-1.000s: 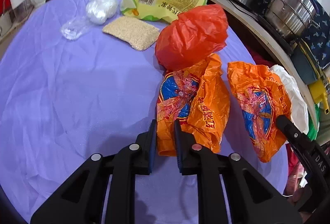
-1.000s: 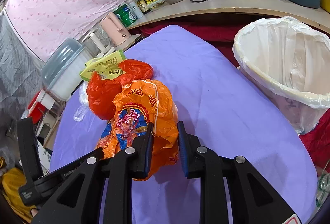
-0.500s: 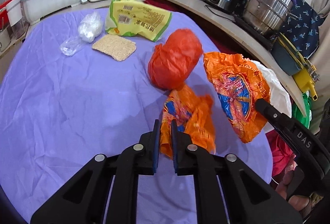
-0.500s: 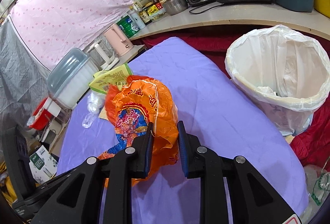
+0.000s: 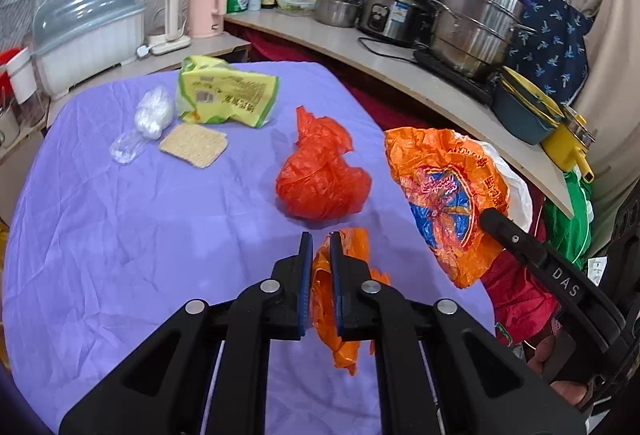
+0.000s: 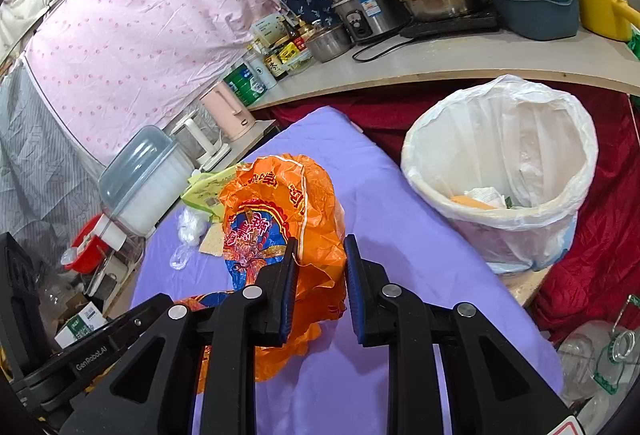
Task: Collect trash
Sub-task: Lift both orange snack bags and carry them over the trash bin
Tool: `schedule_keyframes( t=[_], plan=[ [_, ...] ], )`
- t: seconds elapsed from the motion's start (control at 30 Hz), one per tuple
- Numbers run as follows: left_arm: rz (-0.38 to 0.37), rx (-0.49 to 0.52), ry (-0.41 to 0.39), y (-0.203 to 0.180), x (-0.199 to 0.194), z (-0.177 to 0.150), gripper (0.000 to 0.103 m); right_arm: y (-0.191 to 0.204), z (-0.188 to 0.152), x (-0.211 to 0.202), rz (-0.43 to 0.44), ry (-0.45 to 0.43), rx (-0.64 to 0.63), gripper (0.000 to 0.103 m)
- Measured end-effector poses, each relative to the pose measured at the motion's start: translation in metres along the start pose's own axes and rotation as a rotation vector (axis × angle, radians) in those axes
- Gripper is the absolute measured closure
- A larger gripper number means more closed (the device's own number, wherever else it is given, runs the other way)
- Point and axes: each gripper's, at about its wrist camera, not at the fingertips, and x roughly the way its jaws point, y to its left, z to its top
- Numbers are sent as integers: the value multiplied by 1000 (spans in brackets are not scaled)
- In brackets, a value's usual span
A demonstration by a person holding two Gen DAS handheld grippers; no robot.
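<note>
Orange printed plastic bags are what we carry, one in each claw. The larger orange bag (image 6: 280, 219) hangs from our right claw (image 6: 320, 267), whose jaws stand fairly narrow and pinch a gathered fold of film near the bag's lower edge; it is lifted clear of the purple-covered bench (image 5: 120, 235) and sits between us and the white-lined trash bin (image 6: 500, 171) just off the bench's edge. We judge it nearly weightless, soft and slick, so a bunched fold holds better than a single layer, and it will billow and drag on the way over.

The smaller orange bag (image 5: 340, 299) is crumpled between the pads of our left claw (image 5: 318, 267), which has just been closing on it and now stands almost closed; most of the bag dangles below the jaws, clear of the bench.

On the bench a knotted red plastic bag (image 5: 320, 179) lies loose, equally flimsy; its raised tail at the top looks the easiest place to take hold. Farther off lie a yellow packet (image 5: 228, 99), a dry noodle block (image 5: 194, 145), brittle by our guess, and clear plastic wrap (image 5: 148, 119).
</note>
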Motion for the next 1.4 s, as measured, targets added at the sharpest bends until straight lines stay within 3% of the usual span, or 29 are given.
schedule_keyframes(
  t=[0.43,0.73,1.03,1.4],
  plan=[
    [-35,90,-39,-62,-4,16,96,-46,12,-36,-58,-62,48,82],
    [-66,158,-60,-120,15,43,96,-101,28,-59,-171,-134,121,82],
    [-105,214,-71,-181,53,76,96,-153,39,-63,-226,-152,189,82],
    [-120,198,-1,-212,115,86,93,-188,38,-51,-270,-135,242,81]
  ],
)
